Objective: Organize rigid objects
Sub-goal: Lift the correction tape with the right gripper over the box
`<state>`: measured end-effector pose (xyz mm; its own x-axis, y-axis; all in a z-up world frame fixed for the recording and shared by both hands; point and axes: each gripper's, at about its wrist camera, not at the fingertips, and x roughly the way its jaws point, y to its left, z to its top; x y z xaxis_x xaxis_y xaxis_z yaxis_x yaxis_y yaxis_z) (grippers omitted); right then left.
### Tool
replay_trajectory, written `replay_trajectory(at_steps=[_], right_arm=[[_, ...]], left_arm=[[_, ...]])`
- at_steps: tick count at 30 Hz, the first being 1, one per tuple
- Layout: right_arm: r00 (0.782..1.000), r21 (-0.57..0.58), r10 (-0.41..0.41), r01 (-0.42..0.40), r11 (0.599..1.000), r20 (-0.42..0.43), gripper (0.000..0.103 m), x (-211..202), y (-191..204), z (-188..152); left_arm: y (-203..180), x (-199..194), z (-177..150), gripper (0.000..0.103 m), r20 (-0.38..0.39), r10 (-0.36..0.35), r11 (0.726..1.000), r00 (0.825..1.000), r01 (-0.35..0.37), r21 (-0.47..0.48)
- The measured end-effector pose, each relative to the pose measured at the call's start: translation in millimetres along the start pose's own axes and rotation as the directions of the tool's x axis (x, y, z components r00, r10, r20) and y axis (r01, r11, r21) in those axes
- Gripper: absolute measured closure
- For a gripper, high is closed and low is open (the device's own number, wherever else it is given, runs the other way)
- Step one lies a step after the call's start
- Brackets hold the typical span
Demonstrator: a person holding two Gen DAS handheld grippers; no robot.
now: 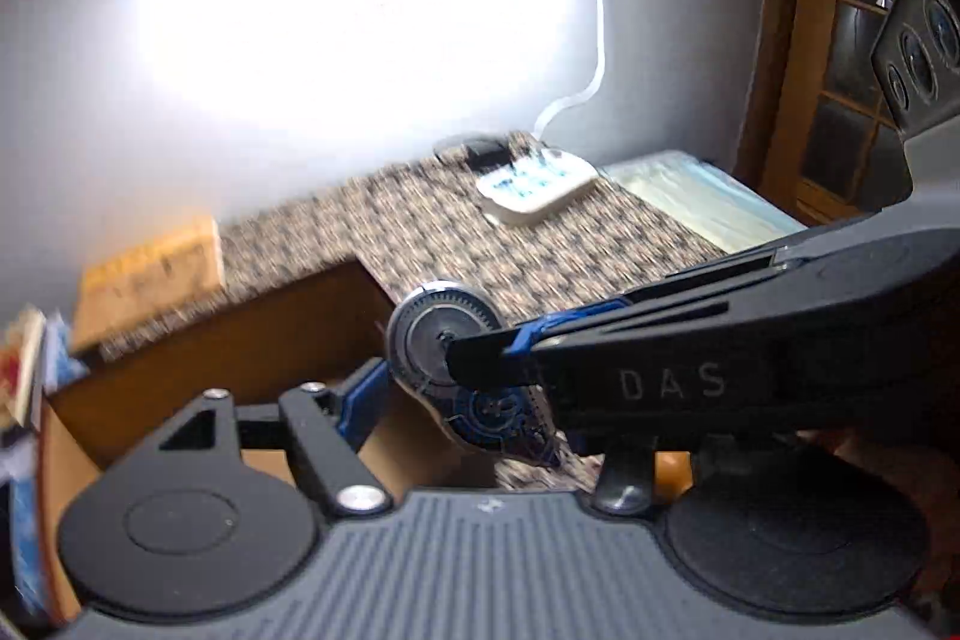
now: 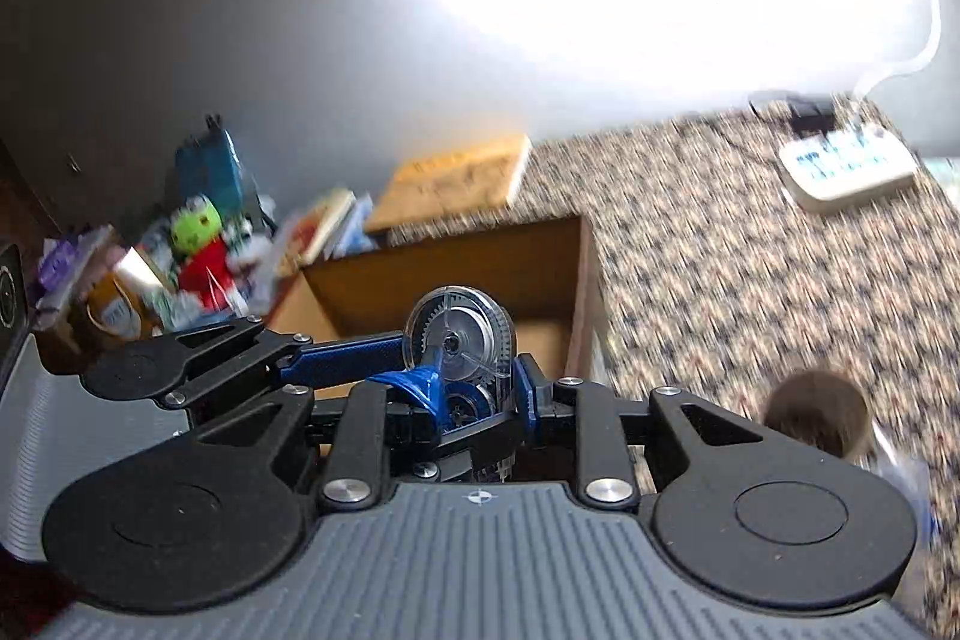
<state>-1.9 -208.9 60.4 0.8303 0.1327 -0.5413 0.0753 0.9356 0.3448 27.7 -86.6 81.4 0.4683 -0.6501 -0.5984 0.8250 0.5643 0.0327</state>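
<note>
A clear correction-tape dispenser (image 2: 462,331) with a toothed wheel is held upright above an open brown drawer (image 2: 456,268). My right gripper (image 2: 474,388) is shut on its lower body, and the left blue pad bends against it. In the left wrist view the dispenser (image 1: 441,334) sits at my left gripper (image 1: 474,400). That gripper's left blue finger (image 1: 363,391) touches the wheel's edge. Its other finger is hidden behind the right gripper's black finger (image 1: 600,340), which crosses in from the right. The left gripper's finger (image 2: 342,358) reaches the dispenser from the left.
A patterned cloth (image 2: 720,268) covers the tabletop. On it lie a white power strip (image 2: 846,172) with its cable, a tan board (image 2: 456,184) by the wall and a brown cup (image 2: 819,412). Toys and books (image 2: 198,244) crowd the left. Pale folded sheets (image 1: 702,196) lie at the right.
</note>
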Motion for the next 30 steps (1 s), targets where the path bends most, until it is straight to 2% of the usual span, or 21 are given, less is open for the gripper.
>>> replay_trajectory(at_steps=[2, 5, 9, 14, 19, 24, 30], right_arm=[[1.000, -0.014, 0.018, -0.018, 1.000, 0.016, 0.096, 18.9, 7.3, 16.5], [0.999, -0.007, 0.040, -0.040, 0.999, -0.018, 0.096, 59.8, 21.3, 31.6], [0.989, 0.055, 0.048, -0.040, 0.998, -0.143, 0.096, 131.1, 35.0, 28.8], [0.948, 0.171, 0.089, -0.038, 0.985, -0.307, 0.096, 211.7, 38.4, 12.1], [0.898, 0.274, 0.111, 0.011, 0.962, -0.426, 0.096, 262.1, 47.3, 5.4], [0.862, 0.371, 0.144, 0.054, 0.927, -0.486, 0.096, 285.0, 48.1, -0.1], [0.827, 0.497, 0.250, 0.042, 0.867, -0.504, 0.097, 294.5, 44.6, -5.4]], left_arm=[[21.7, 2.8, 12.4, 0.056, 0.012, 0.027, 0.999, 1.000, -0.027, 0.020], [61.0, 12.4, 22.0, 0.056, -0.017, 0.063, 0.997, 0.998, -0.062, 0.048], [114.3, 47.3, 11.6, 0.056, -0.146, 0.062, 0.997, 0.987, -0.056, 0.044], [166.9, 95.6, -18.2, 0.056, -0.320, 0.040, 0.999, 0.946, -0.027, 0.046], [197.2, 131.5, -40.0, 0.056, -0.455, 0.051, 0.997, 0.889, -0.016, 0.080], [215.9, 144.9, -51.6, 0.056, -0.521, 0.054, 0.997, 0.852, -0.014, 0.081], [223.6, 138.6, -58.6, 0.054, -0.549, 0.103, 0.992, 0.829, -0.042, 0.121]])
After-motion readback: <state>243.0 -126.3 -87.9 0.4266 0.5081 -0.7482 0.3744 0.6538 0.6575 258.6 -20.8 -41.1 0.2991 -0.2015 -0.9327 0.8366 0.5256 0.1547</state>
